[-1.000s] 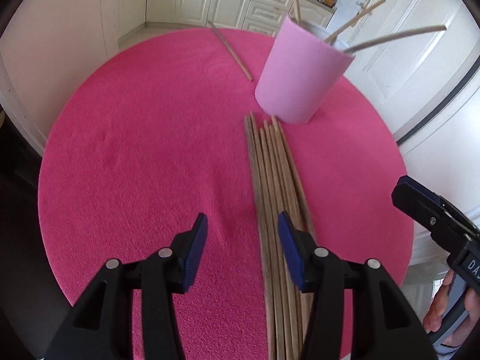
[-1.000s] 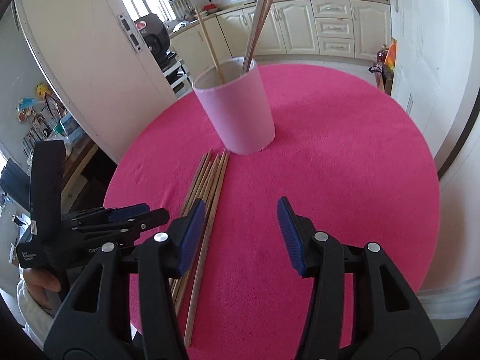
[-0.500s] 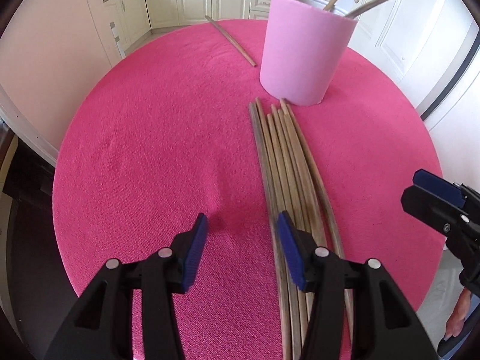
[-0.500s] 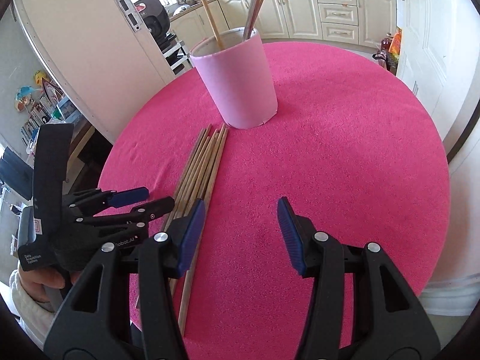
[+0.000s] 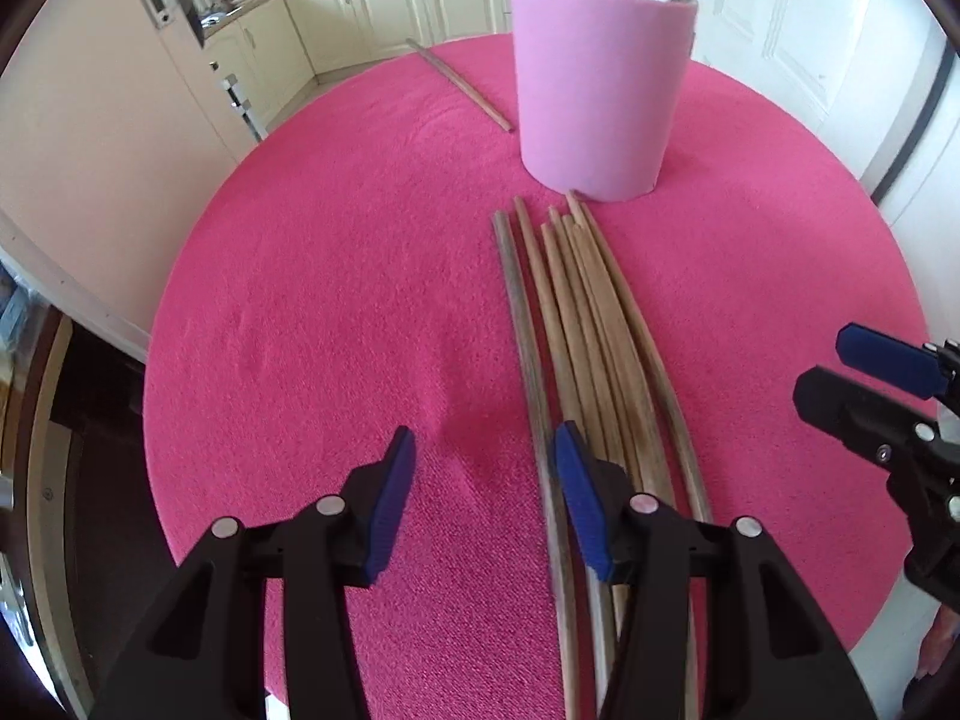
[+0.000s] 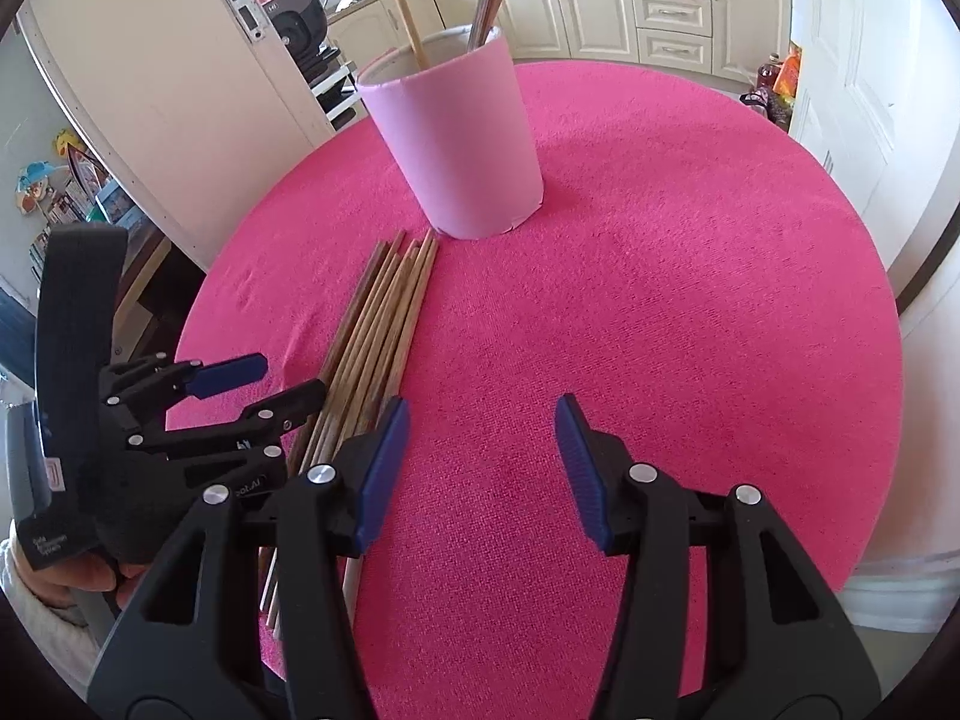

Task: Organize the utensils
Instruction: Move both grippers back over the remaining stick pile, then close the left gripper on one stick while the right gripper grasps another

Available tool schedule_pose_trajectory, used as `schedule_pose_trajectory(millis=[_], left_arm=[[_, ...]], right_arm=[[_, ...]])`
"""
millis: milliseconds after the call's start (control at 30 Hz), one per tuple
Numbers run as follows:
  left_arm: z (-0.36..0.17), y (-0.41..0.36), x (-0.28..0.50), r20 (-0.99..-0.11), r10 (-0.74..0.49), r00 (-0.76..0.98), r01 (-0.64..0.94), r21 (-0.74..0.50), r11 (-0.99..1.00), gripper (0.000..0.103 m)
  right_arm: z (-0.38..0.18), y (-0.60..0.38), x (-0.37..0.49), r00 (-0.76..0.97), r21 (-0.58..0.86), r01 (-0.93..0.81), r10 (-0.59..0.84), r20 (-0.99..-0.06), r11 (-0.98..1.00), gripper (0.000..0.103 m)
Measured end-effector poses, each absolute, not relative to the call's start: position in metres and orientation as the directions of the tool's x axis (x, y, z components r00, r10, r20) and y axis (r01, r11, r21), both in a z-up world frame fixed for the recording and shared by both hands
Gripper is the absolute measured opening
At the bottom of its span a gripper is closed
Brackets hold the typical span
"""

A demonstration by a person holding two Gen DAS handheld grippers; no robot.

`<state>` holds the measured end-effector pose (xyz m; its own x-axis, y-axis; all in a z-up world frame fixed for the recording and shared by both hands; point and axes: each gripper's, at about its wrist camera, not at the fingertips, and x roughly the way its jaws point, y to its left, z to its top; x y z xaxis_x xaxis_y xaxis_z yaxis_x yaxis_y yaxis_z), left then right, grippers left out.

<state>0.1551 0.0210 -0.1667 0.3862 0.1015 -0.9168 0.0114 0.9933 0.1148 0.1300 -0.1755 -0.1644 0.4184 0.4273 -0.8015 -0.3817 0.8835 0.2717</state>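
A pink cup (image 5: 594,90) (image 6: 462,138) stands on the round pink table (image 5: 330,300) with several wooden chopsticks leaning in it. A bundle of several chopsticks (image 5: 576,330) (image 6: 384,330) lies flat in front of the cup. One lone chopstick (image 5: 462,84) lies behind and left of the cup. My left gripper (image 5: 485,438) (image 6: 240,390) hovers open over the bundle's near left edge, nothing gripped; the leftmost stick shows just inside its right finger. My right gripper (image 6: 480,414) (image 5: 882,384) is open over bare cloth to the right of the bundle.
The table edge (image 6: 888,408) drops off close on the right and at the near side. White doors and kitchen cabinets (image 6: 678,18) surround the table. A hand (image 6: 54,576) holds the left gripper at the lower left of the right wrist view.
The left gripper has turned and edged toward the bundle, so the cup now looks upright and nearer in its view. The right gripper has hardly moved. Both stay open.
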Motion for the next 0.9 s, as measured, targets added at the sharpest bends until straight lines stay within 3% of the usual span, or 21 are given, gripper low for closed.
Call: schedule_pose_trajectory(millis=[100, 267, 333, 433, 600, 900], left_arm=[[-0.168, 0.036, 0.152, -0.918, 0.055, 0.393, -0.008, 0.057, 0.998, 0.049], [-0.162, 0.05, 0.148, -0.915, 0.009, 0.402, -0.044, -0.01, 0.999, 0.025], [-0.16, 0.056, 0.148, -0.914, -0.006, 0.405, -0.063, -0.035, 0.997, 0.014], [-0.162, 0.066, 0.146, -0.912, -0.046, 0.408, -0.073, -0.083, 0.994, 0.01], [-0.164, 0.063, 0.141, -0.904, -0.084, 0.418, -0.087, -0.131, 0.988, 0.009], [-0.165, 0.073, 0.144, -0.89, -0.135, 0.435, -0.089, -0.192, 0.977, 0.008]], right_arm=[[-0.166, -0.169, 0.13, 0.398, 0.259, -0.396, 0.419, -0.816, 0.881, 0.05], [-0.169, -0.149, 0.134, 0.351, 0.241, -0.431, 0.408, -0.843, 0.87, 0.05], [-0.168, -0.139, 0.135, 0.341, 0.225, -0.449, 0.398, -0.852, 0.865, 0.044], [-0.17, -0.127, 0.137, 0.329, 0.192, -0.466, 0.371, -0.868, 0.864, 0.034], [-0.175, -0.11, 0.142, 0.312, 0.143, -0.484, 0.323, -0.893, 0.863, 0.032], [-0.184, -0.094, 0.152, 0.294, 0.069, -0.505, 0.247, -0.923, 0.86, 0.019]])
